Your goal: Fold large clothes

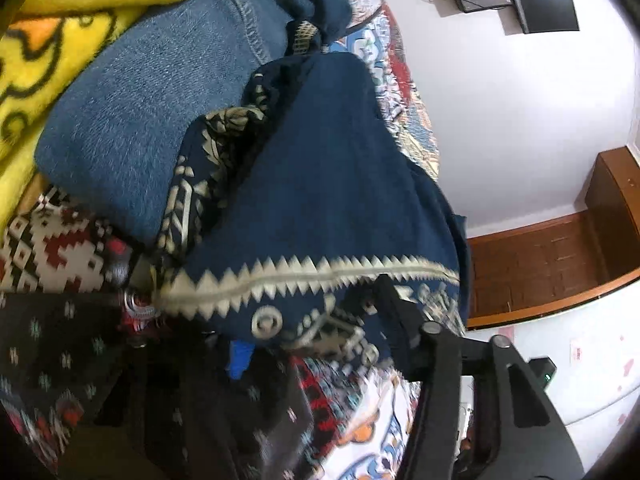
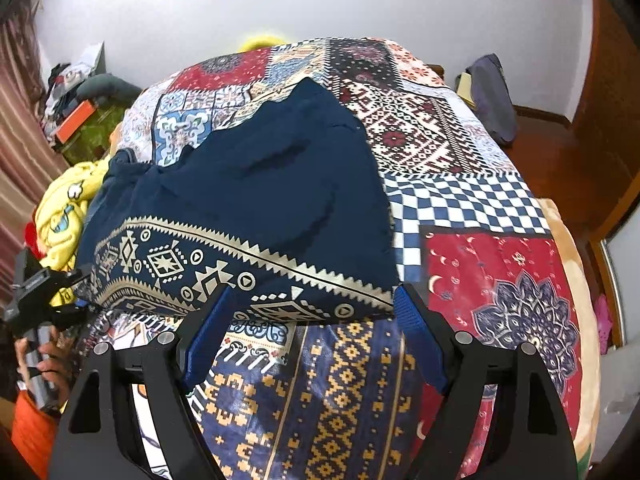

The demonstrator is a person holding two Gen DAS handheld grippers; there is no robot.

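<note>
A navy garment (image 2: 256, 184) with a cream zigzag-and-diamond border is seen spread across the patchwork bedspread (image 2: 460, 140) on the bed, its border edge lying nearest the right wrist camera. The right gripper (image 2: 310, 312) is held just at that border with its blue-padded fingers (image 2: 420, 344) spread wide, one at the hem's corner and the other under the border; nothing is pinched between them. Over at the garment's far left corner, the left gripper (image 2: 82, 292) is seen, carried by a hand (image 2: 44, 364) above an orange sleeve (image 2: 32, 428). In the left wrist view the border cloth (image 1: 304, 276) is bunched right at the fingers (image 1: 396, 312), though whether it is actually clamped cannot be told through the blur. A blue denim piece (image 1: 160, 120) and a yellow cartoon-print blanket (image 1: 60, 32) are heaped beside the garment.
</note>
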